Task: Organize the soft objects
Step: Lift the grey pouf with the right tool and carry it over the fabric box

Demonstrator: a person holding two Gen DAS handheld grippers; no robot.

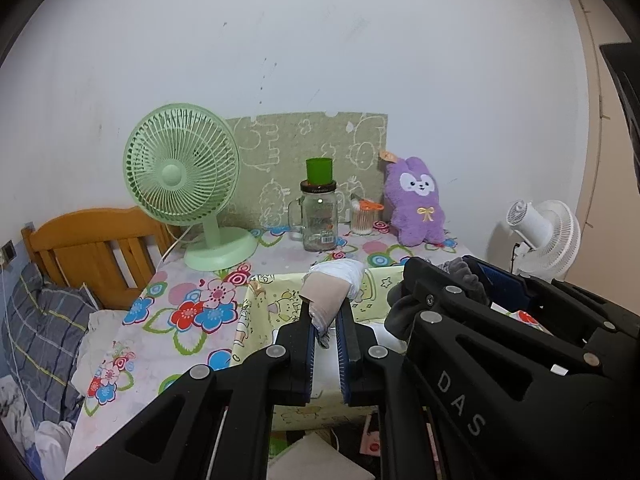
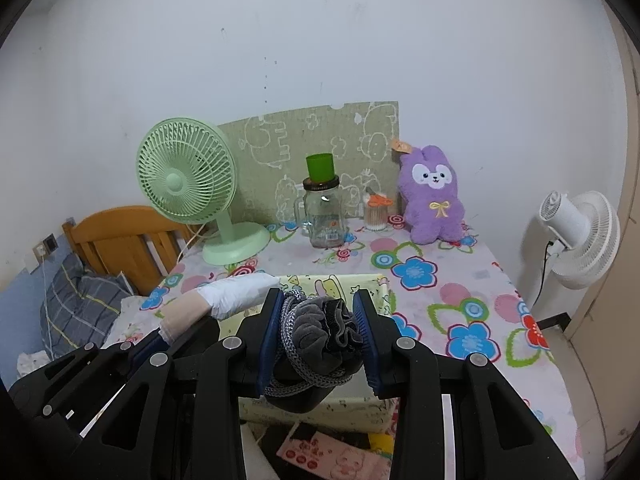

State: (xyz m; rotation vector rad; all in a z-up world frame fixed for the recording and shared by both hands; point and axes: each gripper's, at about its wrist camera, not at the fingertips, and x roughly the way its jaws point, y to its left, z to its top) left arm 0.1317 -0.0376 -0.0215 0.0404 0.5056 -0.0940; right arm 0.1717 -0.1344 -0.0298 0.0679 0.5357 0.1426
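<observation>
My left gripper (image 1: 325, 320) is shut on a rolled beige-and-white sock (image 1: 332, 288) and holds it above a yellow fabric box (image 1: 256, 312). The same sock shows in the right wrist view (image 2: 224, 300) at the left. My right gripper (image 2: 320, 320) is shut on a dark grey sock bundle (image 2: 324, 328) with a knitted grey cord, over the yellow box (image 2: 384, 292). In the left wrist view the right gripper (image 1: 472, 292) sits just right of mine with the grey bundle (image 1: 460, 276).
On the flowered tablecloth (image 2: 460, 280) stand a green fan (image 2: 188, 184), a glass jar (image 2: 324, 216) with a green cup on top, a cotton-swab pot (image 2: 376, 212) and a purple plush rabbit (image 2: 434, 196). A white fan (image 2: 576, 232) stands right; a bed (image 1: 40, 320) lies left.
</observation>
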